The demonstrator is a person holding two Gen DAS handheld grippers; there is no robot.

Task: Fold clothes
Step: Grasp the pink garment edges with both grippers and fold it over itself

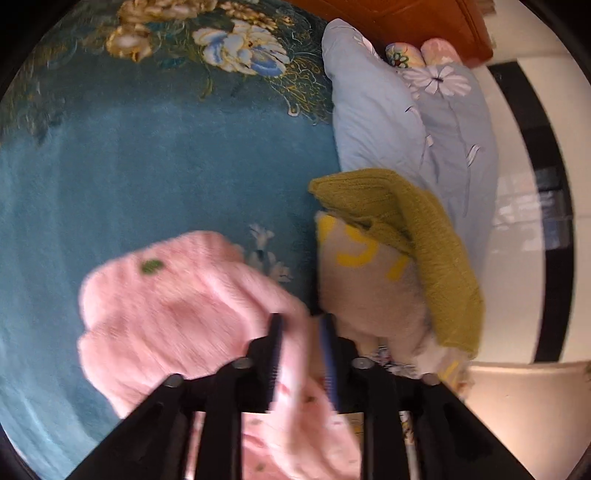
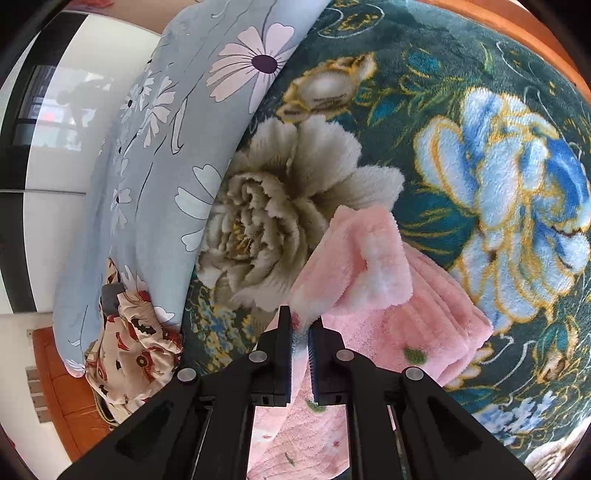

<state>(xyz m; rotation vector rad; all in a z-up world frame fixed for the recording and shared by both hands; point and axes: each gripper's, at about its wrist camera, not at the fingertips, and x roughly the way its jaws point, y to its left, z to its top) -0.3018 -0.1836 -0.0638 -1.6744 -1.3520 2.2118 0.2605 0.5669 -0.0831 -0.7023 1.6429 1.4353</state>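
On the teal floral plush blanket (image 1: 122, 155) covering the bed, a fluffy pink fleece garment (image 1: 177, 306) is lying bunched at the near left of the left wrist view, blurred by motion. Just right of it, the left hand-held gripper (image 1: 303, 325) is hovering with its jaws standing apart; pink fleece is showing between and beneath the blue-padded fingers (image 1: 276, 354), and the pads are not visibly pressing on it, so it is released. Right of that, a beige garment with yellow lettering (image 1: 364, 280) is lying in a pile, with an olive-green knitted sweater (image 1: 417, 236) draped over its top and right side. Farther back and to the right, a pale blue pillow with a flower print (image 1: 391, 122) is resting beside an orange-brown wooden headboard (image 1: 424, 22).

Across the right wrist view, a cream printed garment with red motifs (image 2: 129, 347) is sitting crumpled at the near left, against the same pale blue pillow (image 2: 162, 155). Toward the middle, the right hand-held gripper (image 2: 300, 323) is pointing down at the pink fleece garment (image 2: 406, 314), its jaws nearly together with a thin edge of pink fleece in the narrow gap; whether the pads are truly clenching it I cannot tell. The garment's folded part is lying to the right on the blanket (image 2: 461, 74), a loose flap standing up just beyond the fingertips.
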